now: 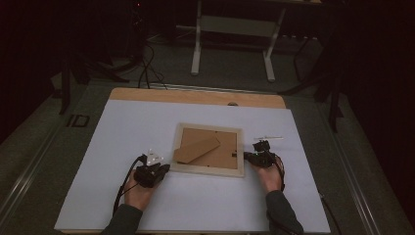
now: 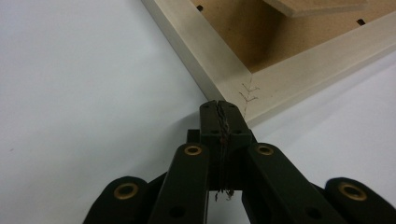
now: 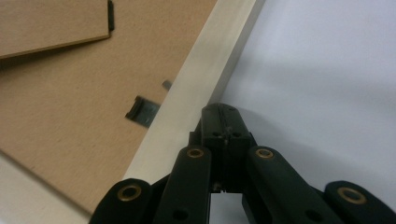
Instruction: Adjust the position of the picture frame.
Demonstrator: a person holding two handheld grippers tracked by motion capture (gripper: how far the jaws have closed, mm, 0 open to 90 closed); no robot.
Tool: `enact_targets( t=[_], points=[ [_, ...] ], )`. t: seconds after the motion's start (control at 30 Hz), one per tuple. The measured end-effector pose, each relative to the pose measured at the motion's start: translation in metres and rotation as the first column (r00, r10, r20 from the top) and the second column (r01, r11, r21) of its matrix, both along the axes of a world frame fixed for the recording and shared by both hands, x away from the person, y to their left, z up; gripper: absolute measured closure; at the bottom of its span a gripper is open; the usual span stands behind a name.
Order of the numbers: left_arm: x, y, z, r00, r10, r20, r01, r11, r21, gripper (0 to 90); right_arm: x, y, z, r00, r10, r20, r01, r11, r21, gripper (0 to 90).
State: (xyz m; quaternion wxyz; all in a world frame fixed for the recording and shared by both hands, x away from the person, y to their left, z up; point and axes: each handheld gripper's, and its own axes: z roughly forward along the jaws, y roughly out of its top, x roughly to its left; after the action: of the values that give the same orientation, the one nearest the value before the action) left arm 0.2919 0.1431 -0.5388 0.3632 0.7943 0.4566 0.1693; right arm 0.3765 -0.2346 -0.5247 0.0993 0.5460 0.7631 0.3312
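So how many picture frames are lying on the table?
1. The picture frame lies face down in the middle of the white table, brown backing up, between the left gripper at its near left corner and the right gripper at its right edge.

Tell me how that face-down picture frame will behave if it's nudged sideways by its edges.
The picture frame lies flat on the smooth white table cover, so it will probably slide, not tip. Its pale wooden rim looks rigid and light. It may pivot if only the left gripper pushes its corner.
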Motion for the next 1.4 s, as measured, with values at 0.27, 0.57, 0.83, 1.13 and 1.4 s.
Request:
enact_targets(
  t=[0.27,0.57,0.83,1.13,1.4],
  points=[
    [0.000,0.012,0.001,0.9990,0.043,-0.016,-0.043,0.9991,-0.001,90.0,-0.001,0.012,0.001,0.9991,0.039,-0.016,-0.039,0.999,0.001,90.0],
    [0.001,0.020,0.001,0.9971,0.072,-0.023,-0.072,0.9974,0.002,90.0,0.004,0.028,0.002,0.9985,0.050,-0.021,-0.051,0.998,-0.021,90.0],
    [0.002,0.022,0.001,0.9970,0.070,-0.031,-0.071,0.9974,-0.011,90.0,-0.012,0.025,0.003,0.9932,0.113,-0.027,-0.114,0.993,-0.037,90.0],
    [0.002,0.023,0.000,0.9969,0.071,-0.034,-0.072,0.9972,-0.020,90.0,-0.013,0.029,0.004,0.9937,0.107,-0.033,-0.109,0.992,-0.061,90.0],
    [0.004,0.025,0.000,0.9968,0.072,-0.034,-0.073,0.9971,-0.023,90.0,-0.008,0.032,0.005,0.9940,0.099,-0.046,-0.102,0.993,-0.057,90.0]
  ],
)
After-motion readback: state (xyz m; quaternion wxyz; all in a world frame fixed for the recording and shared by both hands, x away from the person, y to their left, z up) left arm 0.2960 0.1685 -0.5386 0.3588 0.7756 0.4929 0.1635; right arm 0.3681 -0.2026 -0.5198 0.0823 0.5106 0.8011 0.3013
